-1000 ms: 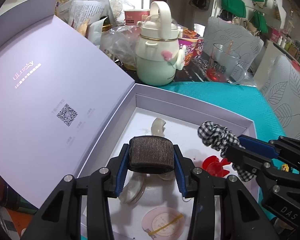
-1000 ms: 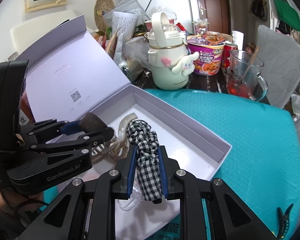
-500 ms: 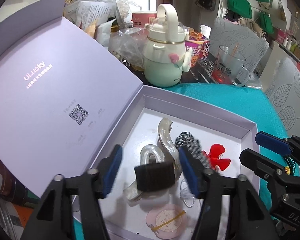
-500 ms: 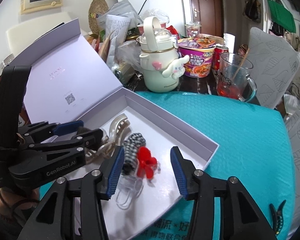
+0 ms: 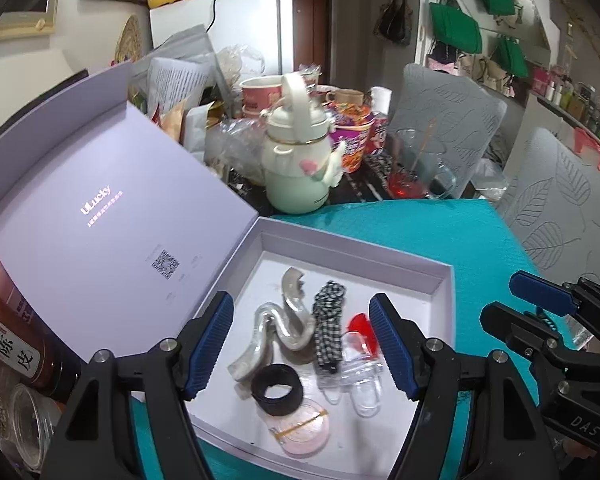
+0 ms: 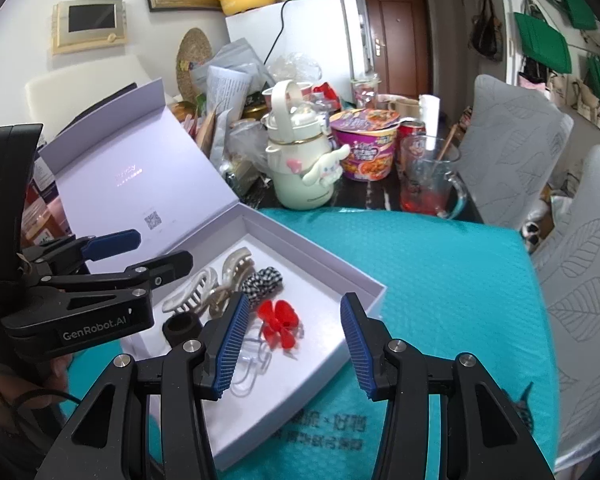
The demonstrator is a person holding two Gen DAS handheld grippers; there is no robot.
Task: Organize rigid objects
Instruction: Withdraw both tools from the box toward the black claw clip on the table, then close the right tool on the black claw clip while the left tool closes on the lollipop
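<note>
Two grippers: both empty, jaws parted, hanging above the box in the lower half of each frame.
Left gripper (image 5: 301,340): jaws stand wide with nothing between the pads; a second ago they clamped the black band.
Right gripper (image 6: 292,344): jaws apart and bare; a second ago they pinched the checked scrunchie.
Black band (image 5: 276,389): now lying flat in the box, lower centre of the left view, just beside the pale clips.
Checked scrunchie (image 5: 328,322): now resting in the box, centre of frame, between the pale hair claws (image 5: 288,320) and the red bow clip (image 6: 278,322).
Box (image 5: 443,280): lavender, lid (image 5: 100,216) propped open at left, sitting on the teal mat (image 6: 439,272).
Other contents: clear clips (image 5: 351,380) and a pink round compact (image 5: 303,426) at the near edge.
Change since earlier: both pieces released, both grippers lifted away, so the box sits lower and smaller in view.
Meaning for task: two items appear delivered; judged well along, with a dark clip (image 6: 521,404) on the mat, lower right of the right view, seemingly left out.
Background: pale green kettle (image 5: 296,160), noodle cup (image 6: 365,144), glass mug (image 6: 427,176), untouched.
</note>
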